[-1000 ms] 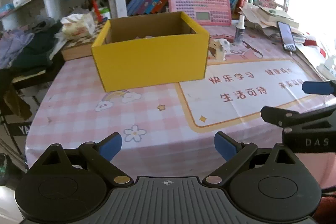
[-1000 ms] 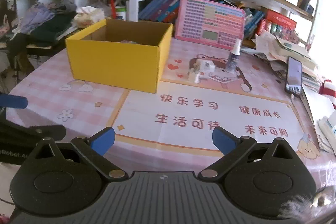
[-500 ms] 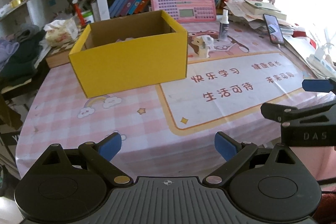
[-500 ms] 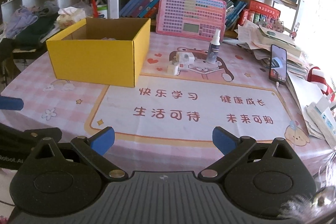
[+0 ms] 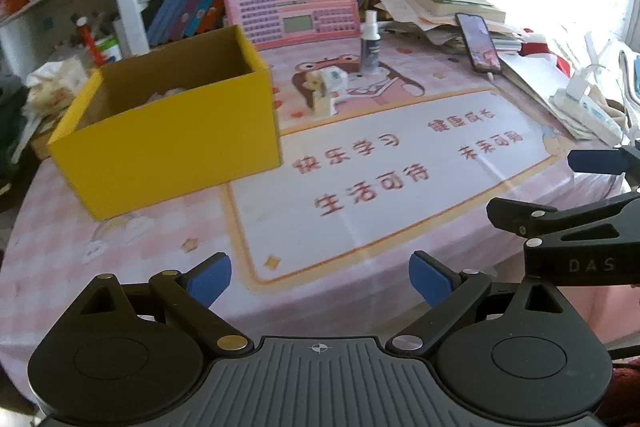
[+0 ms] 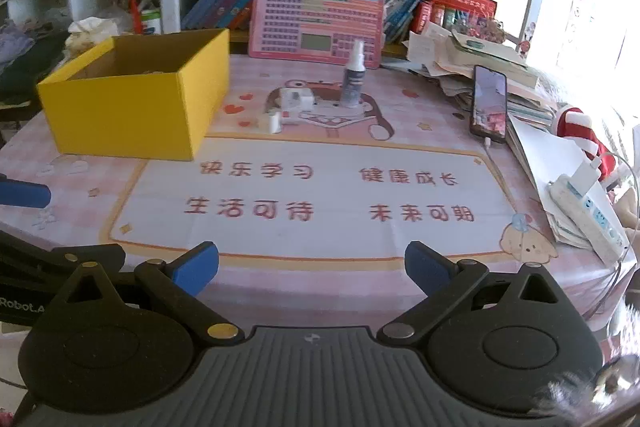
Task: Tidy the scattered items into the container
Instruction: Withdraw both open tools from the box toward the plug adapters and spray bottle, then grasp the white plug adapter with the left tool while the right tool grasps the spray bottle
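A yellow cardboard box (image 5: 168,135) (image 6: 132,99) stands open on the table's left, with pale items inside. To its right lie a white charger block (image 6: 294,101) (image 5: 334,79), a small white piece (image 6: 272,123) (image 5: 324,103) and an upright spray bottle (image 6: 354,75) (image 5: 370,45). My left gripper (image 5: 320,279) is open and empty above the table's near edge. My right gripper (image 6: 312,265) is open and empty, also at the near edge, to the right of the left one.
A pink keyboard toy (image 6: 316,21) leans against the shelf behind. A phone (image 6: 490,103) on a cable, stacked papers (image 6: 480,63) and a power strip (image 6: 588,211) crowd the right side. A printed mat (image 6: 320,195) covers the table's middle.
Both grippers have pulled back from the box and swung right. The box now looks smaller and further left. Both stay open.
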Motion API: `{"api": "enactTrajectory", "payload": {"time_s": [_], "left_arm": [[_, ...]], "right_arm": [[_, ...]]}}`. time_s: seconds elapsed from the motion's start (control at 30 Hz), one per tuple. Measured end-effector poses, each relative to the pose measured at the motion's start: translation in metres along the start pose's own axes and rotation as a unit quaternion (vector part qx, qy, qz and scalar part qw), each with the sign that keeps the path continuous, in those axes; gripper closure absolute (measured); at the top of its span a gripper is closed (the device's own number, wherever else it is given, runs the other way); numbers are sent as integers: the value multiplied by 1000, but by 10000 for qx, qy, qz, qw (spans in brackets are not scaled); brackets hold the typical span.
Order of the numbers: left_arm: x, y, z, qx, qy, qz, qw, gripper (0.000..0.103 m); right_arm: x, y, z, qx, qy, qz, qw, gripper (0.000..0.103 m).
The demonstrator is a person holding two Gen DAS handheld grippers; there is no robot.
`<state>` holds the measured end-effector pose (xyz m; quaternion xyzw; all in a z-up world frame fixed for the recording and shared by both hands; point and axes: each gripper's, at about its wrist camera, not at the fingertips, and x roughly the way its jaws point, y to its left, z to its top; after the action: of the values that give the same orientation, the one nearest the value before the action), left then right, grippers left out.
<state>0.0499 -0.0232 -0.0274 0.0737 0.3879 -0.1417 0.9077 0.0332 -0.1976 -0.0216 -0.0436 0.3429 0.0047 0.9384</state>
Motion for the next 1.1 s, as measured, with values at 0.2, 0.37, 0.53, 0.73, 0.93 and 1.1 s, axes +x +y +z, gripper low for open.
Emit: {"api": "enactTrajectory", "payload": {"time_s": [0.2, 0.37, 0.53, 0.73, 0.93, 1.1], "left_arm": [[22, -22, 19, 63, 54, -51, 10000, 6], [45, -40, 37, 16, 118, -82, 9999, 6], [69, -54, 54, -30, 179, -85, 9998, 6], [90, -60, 82, -161, 50, 111, 9998, 6], [109, -61, 105, -261, -70, 338, 9991, 9], [130, -60, 123, -278, -136, 573, 9979, 17]], "right_arm": [[19, -35, 13, 113, 8, -117, 9999, 2], [40, -61, 22, 59, 127, -43, 9999, 2], [64, -87, 33, 25, 228, 72, 9997, 2], [93, -114, 52, 116, 234, 265, 9993, 3], [122, -129, 74, 55, 101, 546, 9984, 5], [149, -137, 96, 77, 1, 722, 9974, 12]]}}
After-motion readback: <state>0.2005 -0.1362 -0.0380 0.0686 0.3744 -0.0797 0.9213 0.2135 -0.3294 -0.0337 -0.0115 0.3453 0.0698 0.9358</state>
